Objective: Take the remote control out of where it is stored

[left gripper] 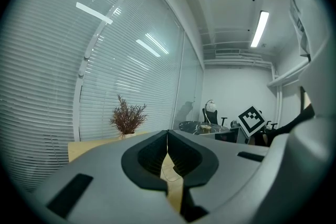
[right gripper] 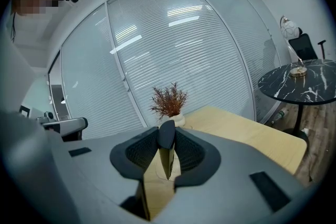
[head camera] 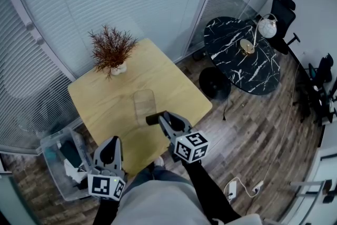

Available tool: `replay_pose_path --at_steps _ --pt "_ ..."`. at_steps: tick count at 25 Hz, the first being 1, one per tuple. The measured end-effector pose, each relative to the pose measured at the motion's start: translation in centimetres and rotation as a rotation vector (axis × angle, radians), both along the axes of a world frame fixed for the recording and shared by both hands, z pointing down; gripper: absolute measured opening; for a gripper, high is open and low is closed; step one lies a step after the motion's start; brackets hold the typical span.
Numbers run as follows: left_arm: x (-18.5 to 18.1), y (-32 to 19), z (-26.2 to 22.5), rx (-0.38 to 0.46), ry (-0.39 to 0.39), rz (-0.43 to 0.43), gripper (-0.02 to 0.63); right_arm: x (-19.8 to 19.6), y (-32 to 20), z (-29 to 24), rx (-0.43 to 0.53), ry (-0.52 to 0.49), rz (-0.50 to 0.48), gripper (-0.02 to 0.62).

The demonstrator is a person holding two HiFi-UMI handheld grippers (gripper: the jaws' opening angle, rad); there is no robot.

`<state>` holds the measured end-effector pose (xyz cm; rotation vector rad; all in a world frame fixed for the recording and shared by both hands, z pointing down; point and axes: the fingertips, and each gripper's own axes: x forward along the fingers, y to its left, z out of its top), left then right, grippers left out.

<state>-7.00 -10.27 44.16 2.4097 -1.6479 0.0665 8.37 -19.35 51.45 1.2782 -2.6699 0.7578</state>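
Note:
In the head view my right gripper (head camera: 157,118) hangs over the near part of the wooden table (head camera: 174,81), shut on a dark remote control (head camera: 151,119) whose end sticks out to the left of the jaws. The right gripper view shows the remote (right gripper: 167,157) standing edge-on, clamped between the black pads of that gripper (right gripper: 167,131). Just beyond it a clear, flat plastic case (head camera: 144,104) lies on the table. My left gripper (head camera: 111,143) is lower left, near the table's front edge, pointing roughly level. Its jaws (left gripper: 167,136) are shut with nothing in them.
A potted dry plant (head camera: 111,51) stands at the table's far left corner. On the floor to the left sits a clear plastic bin (head camera: 52,140) holding several items. A round black marble table (head camera: 243,56) and office chair (head camera: 282,15) are at the right, and blinds line the glass wall behind.

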Motion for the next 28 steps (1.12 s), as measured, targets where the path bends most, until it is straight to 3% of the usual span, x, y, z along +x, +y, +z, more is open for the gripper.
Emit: replay_pose_path --at_steps 28 --pt "-0.1 -0.1 0.0 0.006 -0.003 -0.004 0.008 0.0 0.0 -1.8 0.045 -0.014 -0.004 0.098"
